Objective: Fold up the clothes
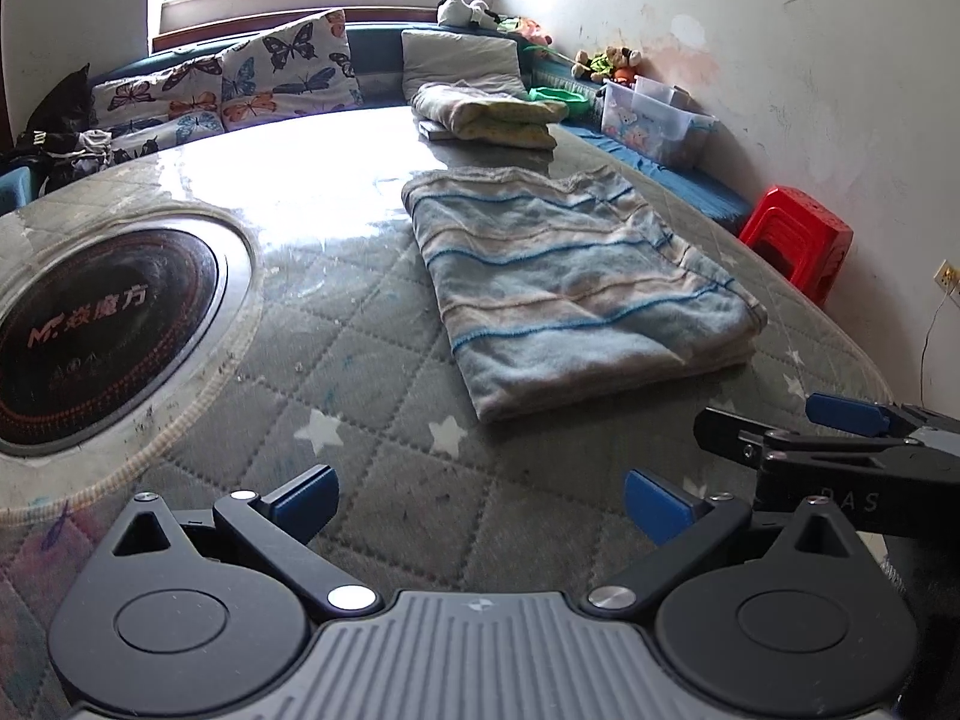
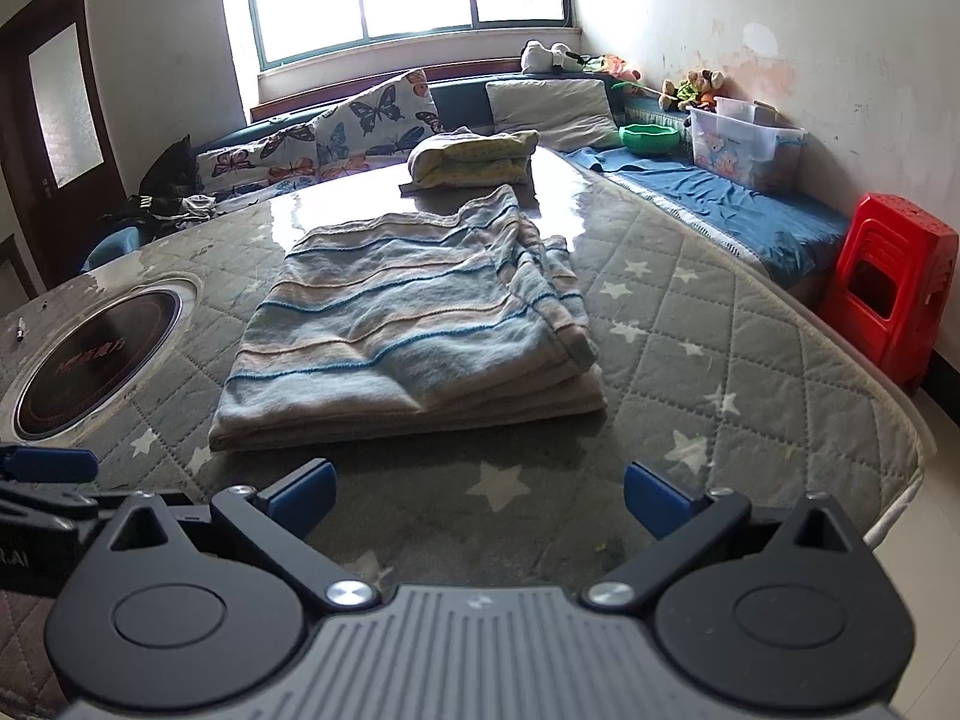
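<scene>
The folded striped blanket (image 2: 414, 324) lies on the quilted surface (image 2: 720, 360), with free cover before its near edge. Left gripper (image 1: 480, 504) and right gripper (image 2: 480, 498) hover there, jaws wide and empty. A clear plastic box (image 2: 744, 150) with unclear contents stands by the wall.

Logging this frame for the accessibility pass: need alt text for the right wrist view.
A folded blue striped blanket lies on a quilted, star-patterned table, ahead of the open, empty right gripper. A second folded cloth sits farther back near the window; a round cooktop is inset at left, a red stool stands at right.
</scene>
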Tool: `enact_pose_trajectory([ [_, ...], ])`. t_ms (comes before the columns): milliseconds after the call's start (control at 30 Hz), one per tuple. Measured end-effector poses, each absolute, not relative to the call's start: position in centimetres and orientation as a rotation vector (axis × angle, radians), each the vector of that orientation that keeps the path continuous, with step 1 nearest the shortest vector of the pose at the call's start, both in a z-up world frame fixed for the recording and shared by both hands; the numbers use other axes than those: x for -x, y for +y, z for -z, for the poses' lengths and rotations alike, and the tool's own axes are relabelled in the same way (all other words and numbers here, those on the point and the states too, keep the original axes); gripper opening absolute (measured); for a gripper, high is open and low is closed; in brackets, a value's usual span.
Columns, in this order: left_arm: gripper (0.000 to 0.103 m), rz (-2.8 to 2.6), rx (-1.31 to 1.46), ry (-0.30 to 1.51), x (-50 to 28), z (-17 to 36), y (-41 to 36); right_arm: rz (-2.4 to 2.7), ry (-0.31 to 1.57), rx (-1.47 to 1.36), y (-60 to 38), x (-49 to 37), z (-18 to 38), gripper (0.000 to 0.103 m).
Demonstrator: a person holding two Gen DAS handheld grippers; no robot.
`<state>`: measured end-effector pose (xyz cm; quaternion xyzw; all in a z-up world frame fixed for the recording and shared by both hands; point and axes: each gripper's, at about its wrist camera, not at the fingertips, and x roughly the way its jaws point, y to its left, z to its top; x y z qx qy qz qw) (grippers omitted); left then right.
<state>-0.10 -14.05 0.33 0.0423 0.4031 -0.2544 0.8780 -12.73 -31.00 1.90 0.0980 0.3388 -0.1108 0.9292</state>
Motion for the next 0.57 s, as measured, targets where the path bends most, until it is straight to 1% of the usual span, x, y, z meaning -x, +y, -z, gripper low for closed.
enact_pose_trajectory([
  [567,0.103,0.522,-0.107,0.872,0.7,0.67,-14.16,0.213,0.713,-0.204,-30.19,12.67,-1.3,0.103],
])
